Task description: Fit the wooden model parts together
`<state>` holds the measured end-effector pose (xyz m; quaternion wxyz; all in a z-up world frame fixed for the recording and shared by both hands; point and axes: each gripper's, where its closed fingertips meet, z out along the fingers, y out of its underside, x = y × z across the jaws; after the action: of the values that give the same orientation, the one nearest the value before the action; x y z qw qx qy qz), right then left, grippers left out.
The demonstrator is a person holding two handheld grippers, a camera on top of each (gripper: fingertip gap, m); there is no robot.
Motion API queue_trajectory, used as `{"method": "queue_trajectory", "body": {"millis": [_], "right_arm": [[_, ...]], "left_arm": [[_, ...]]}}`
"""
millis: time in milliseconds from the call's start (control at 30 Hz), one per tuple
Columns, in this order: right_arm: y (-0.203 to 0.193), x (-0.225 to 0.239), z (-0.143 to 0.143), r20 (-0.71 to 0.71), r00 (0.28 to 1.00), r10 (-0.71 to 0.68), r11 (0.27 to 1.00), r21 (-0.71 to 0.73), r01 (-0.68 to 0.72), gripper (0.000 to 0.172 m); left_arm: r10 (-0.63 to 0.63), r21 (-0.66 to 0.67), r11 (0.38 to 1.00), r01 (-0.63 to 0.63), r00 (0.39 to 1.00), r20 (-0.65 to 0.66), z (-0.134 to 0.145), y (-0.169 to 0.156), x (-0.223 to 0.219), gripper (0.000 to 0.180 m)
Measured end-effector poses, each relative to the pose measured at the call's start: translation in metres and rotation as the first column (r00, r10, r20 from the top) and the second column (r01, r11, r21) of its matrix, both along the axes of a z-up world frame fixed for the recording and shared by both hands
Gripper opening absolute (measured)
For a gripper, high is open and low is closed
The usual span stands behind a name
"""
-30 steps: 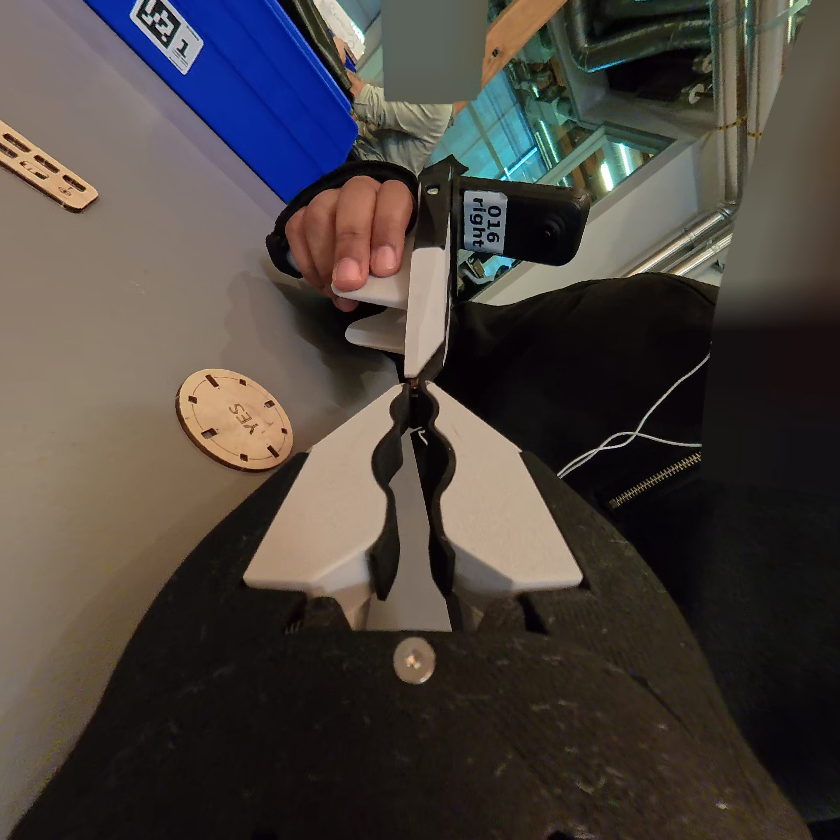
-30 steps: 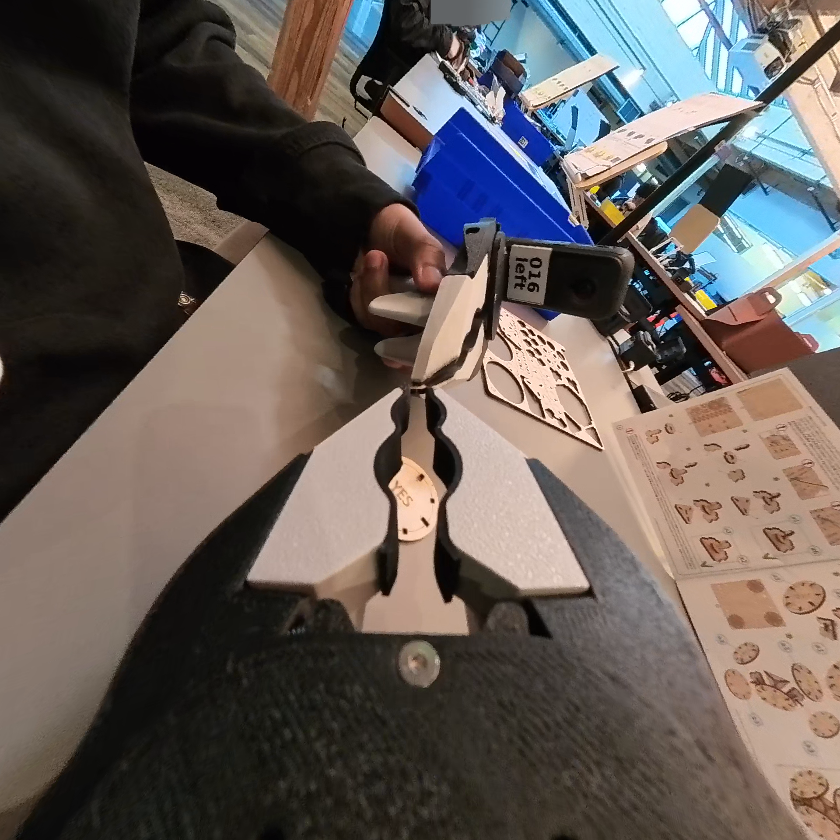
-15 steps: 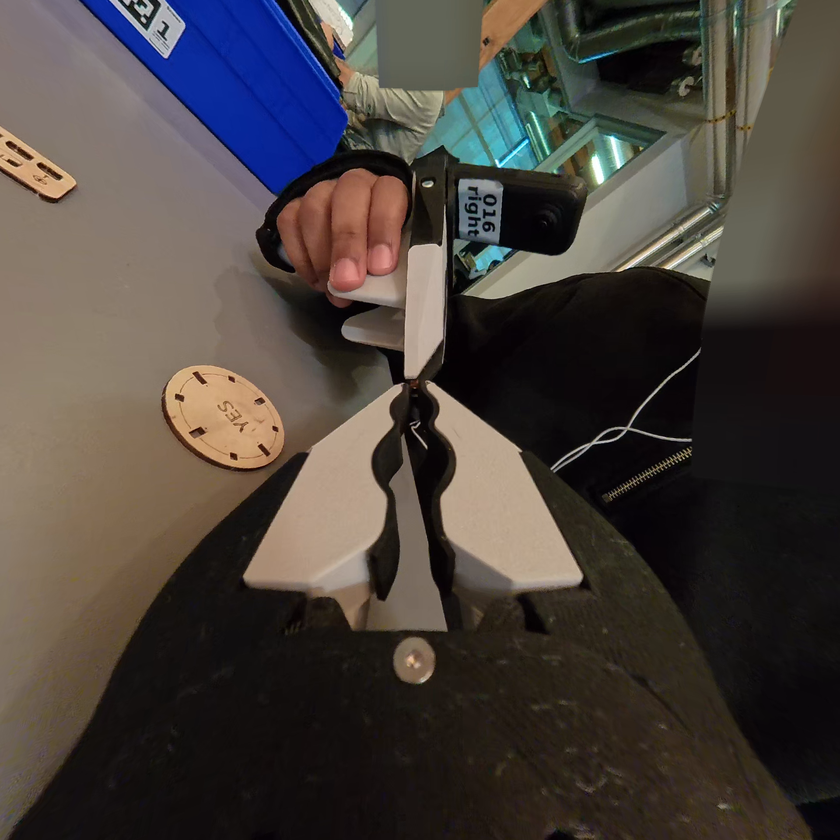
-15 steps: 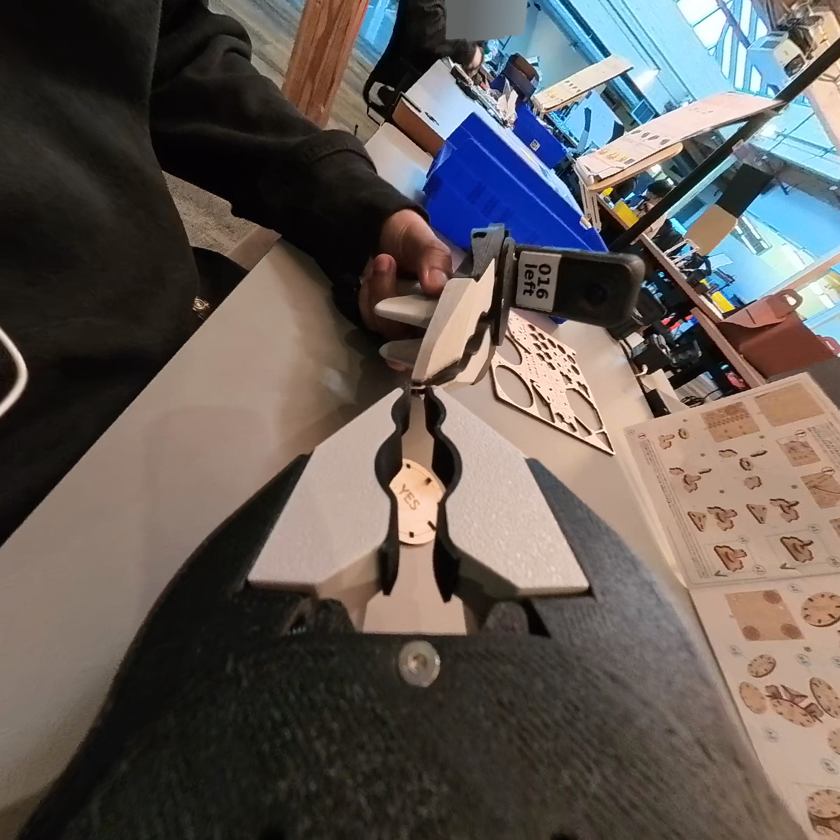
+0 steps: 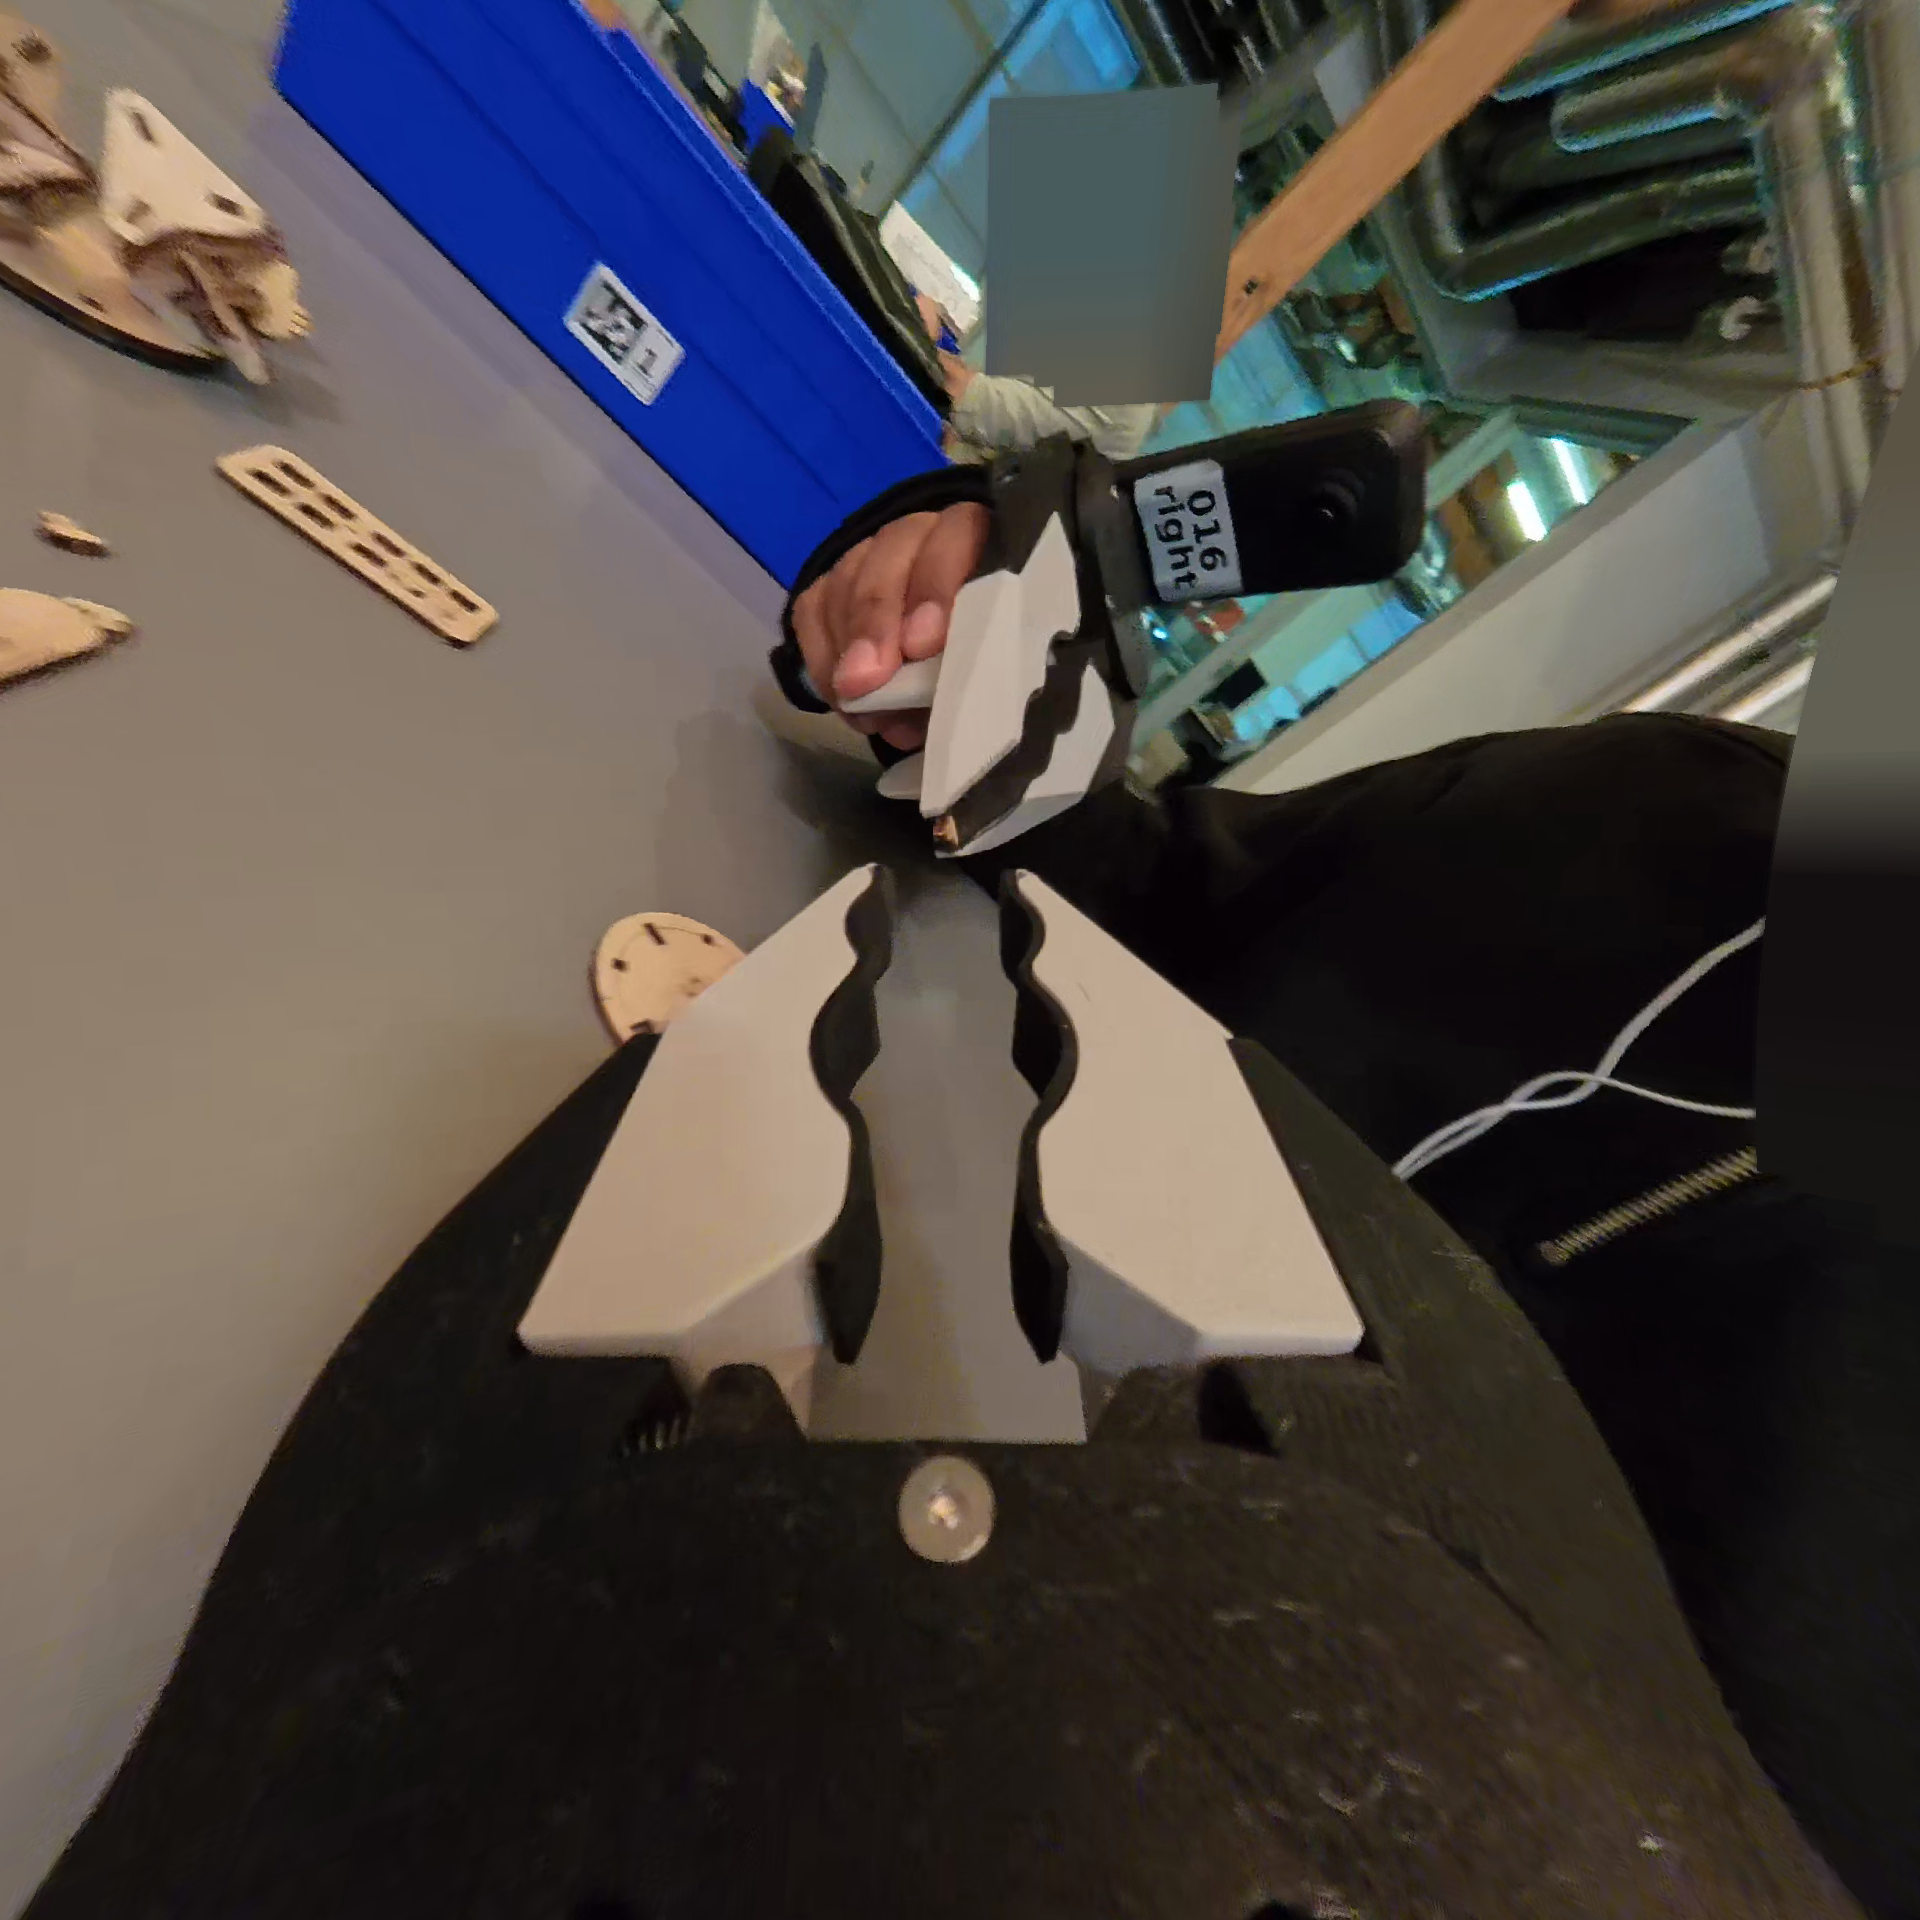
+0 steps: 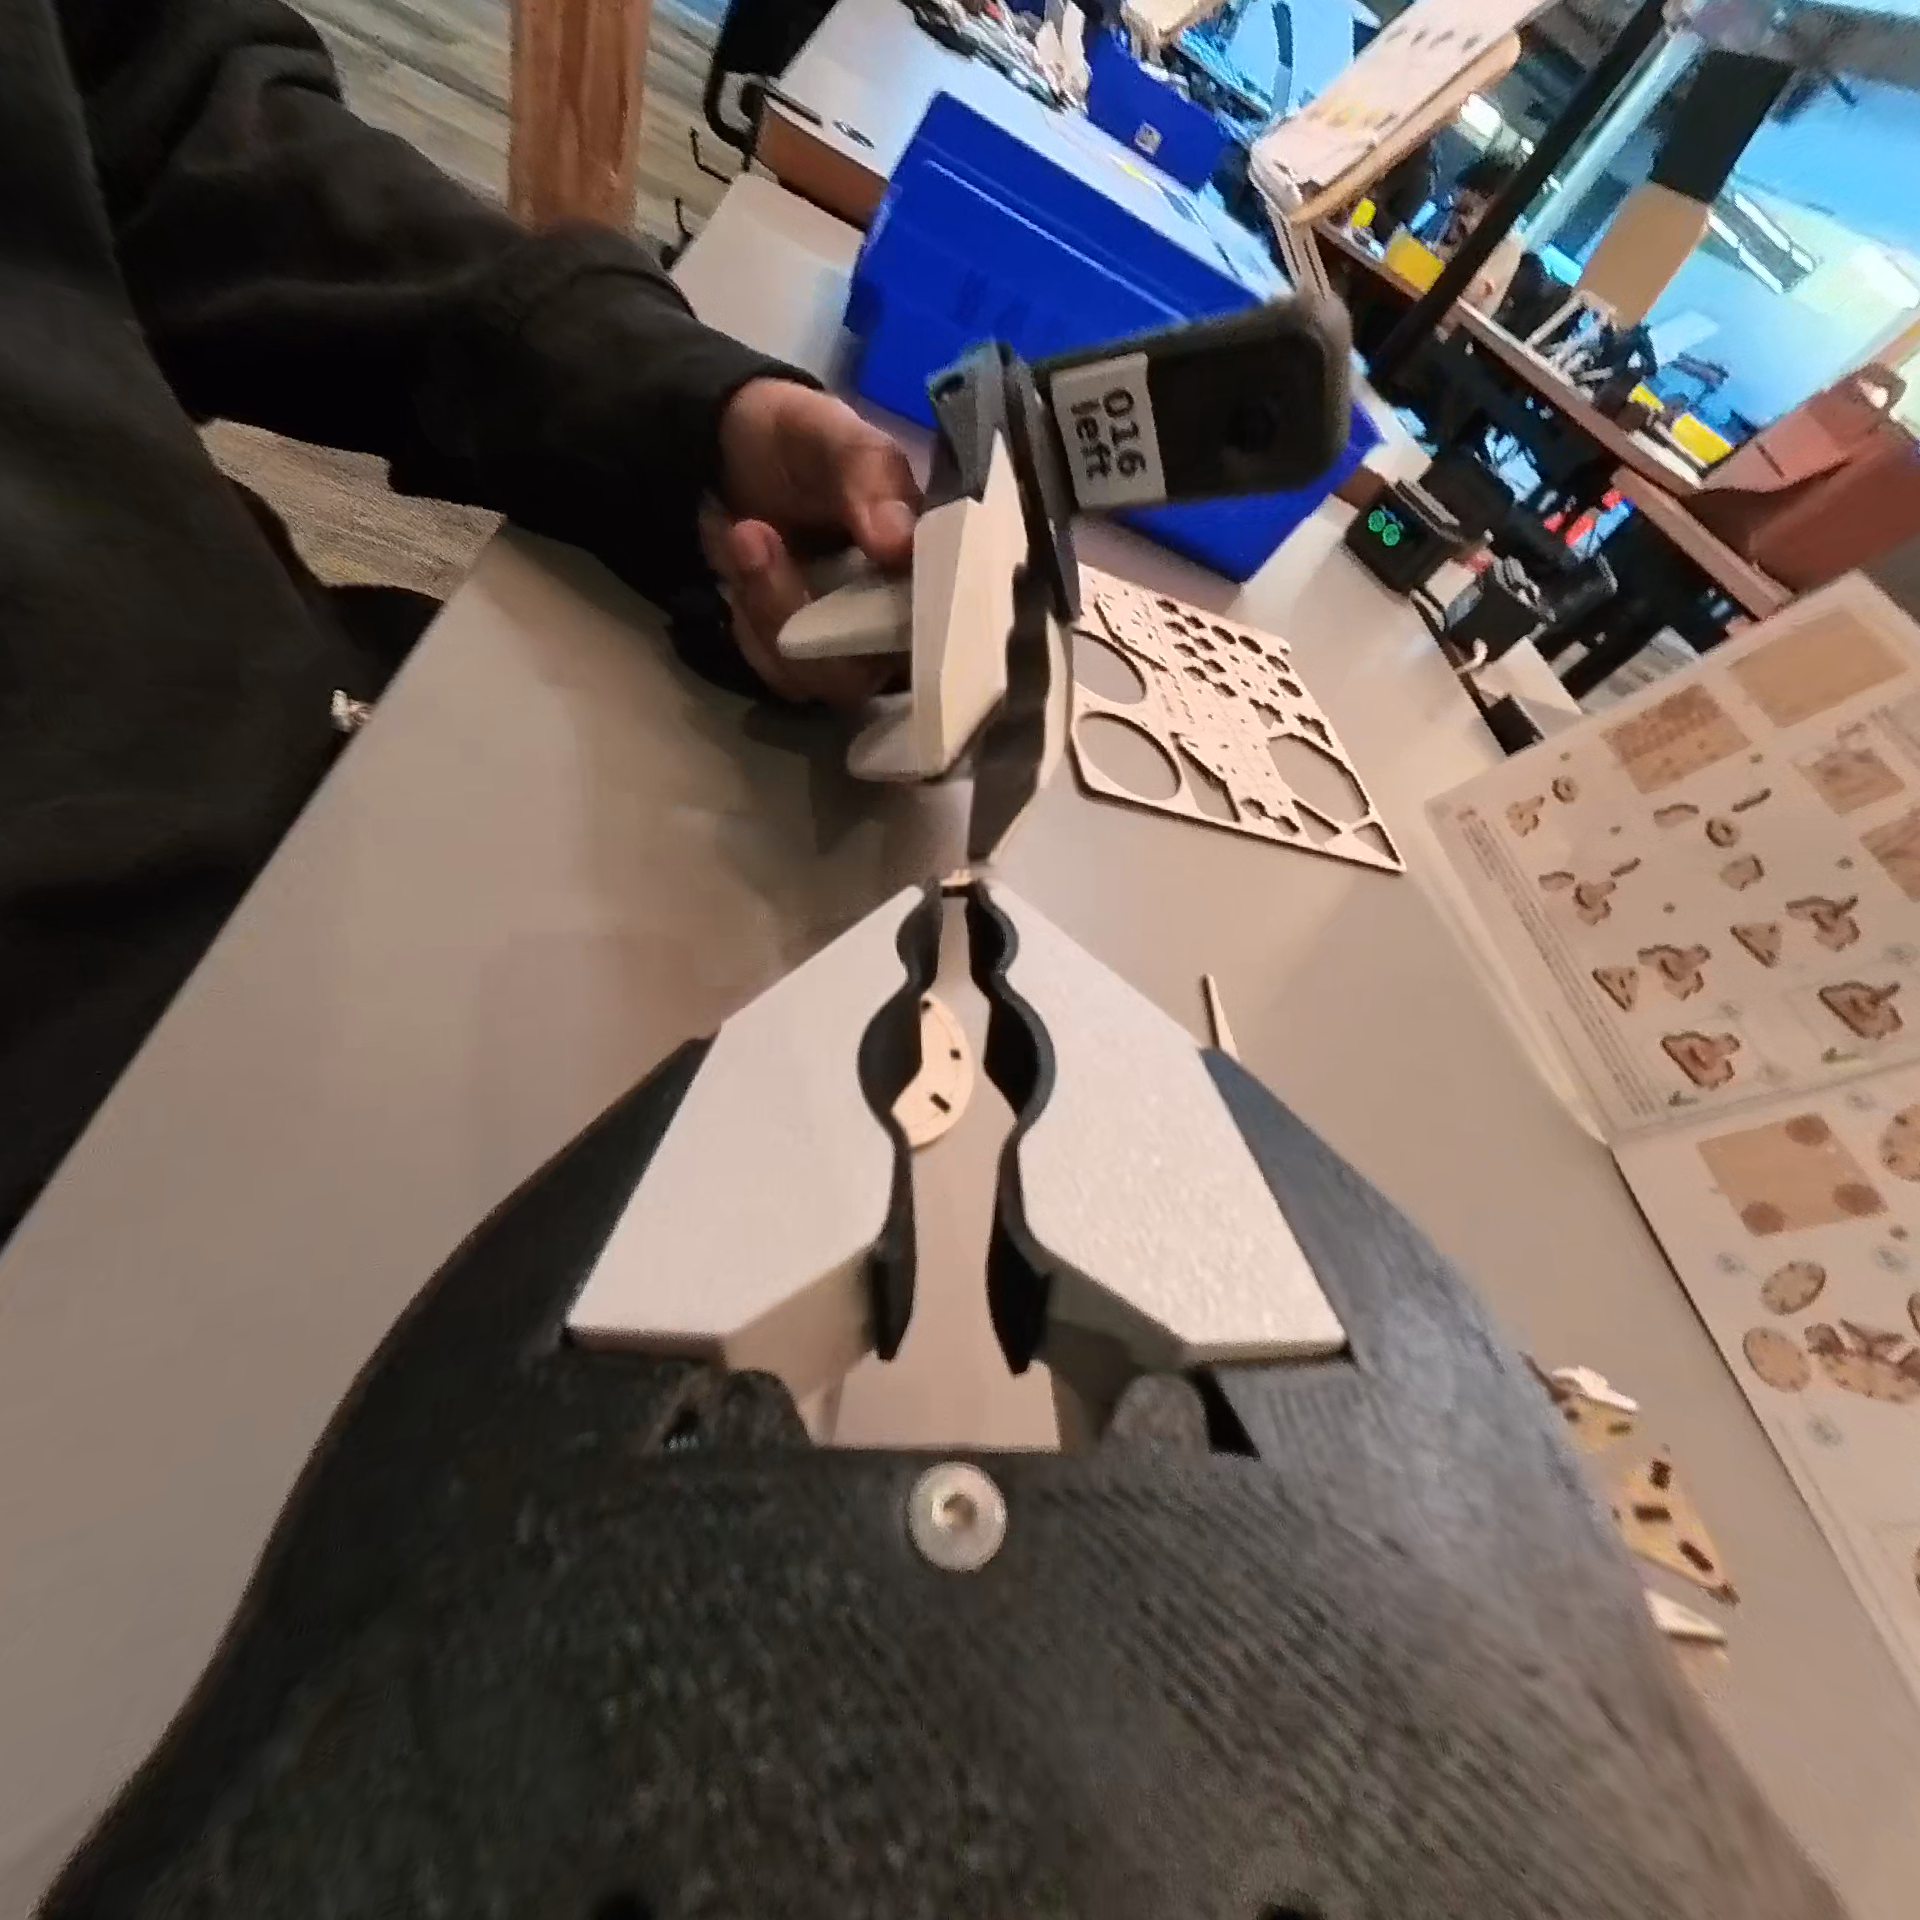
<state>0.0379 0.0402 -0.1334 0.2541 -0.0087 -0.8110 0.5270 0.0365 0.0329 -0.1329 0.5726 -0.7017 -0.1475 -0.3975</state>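
Your left gripper (image 5: 948,883) stands with its jaws narrowly apart and nothing between the pads; only bare grey table (image 5: 260,883) shows through the gap. Your right gripper (image 6: 961,896) is closed down to a sliver, and a tiny wooden bit (image 6: 958,883) is pinched at its very tips. In the left wrist view that bit shows as a brown speck at the tip of the right gripper, just above centre. The two grippers point at each other, tip near tip, above the table edge. I cannot tell whether the left fingertip still touches the bit.

A round wooden disc (image 5: 655,971) lies flat on the table, left of centre in the left wrist view and half hidden behind the left finger. A slotted strip (image 5: 353,540) lies at mid left, a wooden assembly (image 5: 156,239) at upper left, and a blue bin (image 5: 582,208) behind them. In the right wrist view, a cut-out sheet (image 6: 1226,717) lies right of centre, a thin stick (image 6: 1218,1013) sits below it, and instruction pages (image 6: 1714,831) run along the right edge.
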Motion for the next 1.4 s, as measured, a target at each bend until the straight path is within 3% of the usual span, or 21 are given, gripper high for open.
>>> {"method": "queue_trajectory", "body": {"millis": [100,167,267,433,567,667,767,900,1000,1100,1267,1400], "right_arm": [[0.008,-0.012,-0.009,0.034,0.999,-0.035,0.998,0.044,0.034,0.003],[0.011,-0.018,-0.019,0.073,0.997,-0.033,0.994,0.105,0.025,0.004],[0.010,-0.021,-0.024,0.103,0.995,0.012,0.969,0.246,-0.037,0.003],[0.006,-0.027,-0.030,0.124,0.985,0.120,0.816,0.553,-0.169,0.000],[0.017,-0.024,-0.039,0.208,0.972,0.109,0.735,0.641,-0.219,0.000],[0.018,-0.025,-0.040,0.207,0.976,0.065,0.783,0.595,-0.178,0.000],[0.011,-0.027,-0.038,0.179,0.984,0.016,0.856,0.505,-0.107,0.000],[0.003,-0.031,-0.036,0.135,0.990,-0.040,0.924,0.382,-0.015,0.000],[0.000,-0.031,-0.037,0.150,0.985,-0.081,0.949,0.314,0.030,0.000],[-0.004,-0.033,-0.037,0.168,0.978,-0.122,0.964,0.257,0.076,0.000],[-0.017,-0.031,-0.033,0.198,0.969,-0.147,0.977,0.184,0.110,0.000],[-0.027,-0.023,-0.033,0.211,0.968,-0.139,0.983,0.147,0.109,0.000]], "left_arm": [[0.109,-0.043,0.993,-0.112,0.992,-0.061,-0.005,0.001,-0.015,0.001],[0.166,-0.106,0.977,-0.184,0.974,-0.153,-0.014,0.001,-0.021,0.000],[0.151,-0.235,0.945,-0.227,0.942,-0.301,-0.034,0.003,-0.019,0.000],[0.140,-0.370,0.887,-0.276,0.925,-0.354,-0.056,0.005,-0.018,0.000],[0.150,-0.420,0.856,-0.302,0.922,-0.357,-0.063,-0.005,-0.023,0.000],[0.199,-0.389,0.857,-0.337,0.914,-0.354,-0.053,-0.021,-0.036,0.000],[0.326,-0.308,0.844,-0.438,0.876,-0.355,-0.020,-0.054,-0.069,0.000],[0.526,-0.205,0.753,-0.625,0.760,-0.383,0.022,-0.117,-0.119,0.000],[0.589,-0.194,0.692,-0.695,0.700,-0.405,0.032,-0.151,-0.137,0.000],[0.534,-0.245,0.710,-0.661,0.731,-0.424,0.022,-0.153,-0.131,0.000],[0.300,-0.407,0.734,-0.544,0.797,-0.524,-0.033,-0.123,-0.110,0.008],[0.237,-0.471,0.723,-0.506,0.821,-0.519,-0.062,-0.111,-0.104,0.020]]}}
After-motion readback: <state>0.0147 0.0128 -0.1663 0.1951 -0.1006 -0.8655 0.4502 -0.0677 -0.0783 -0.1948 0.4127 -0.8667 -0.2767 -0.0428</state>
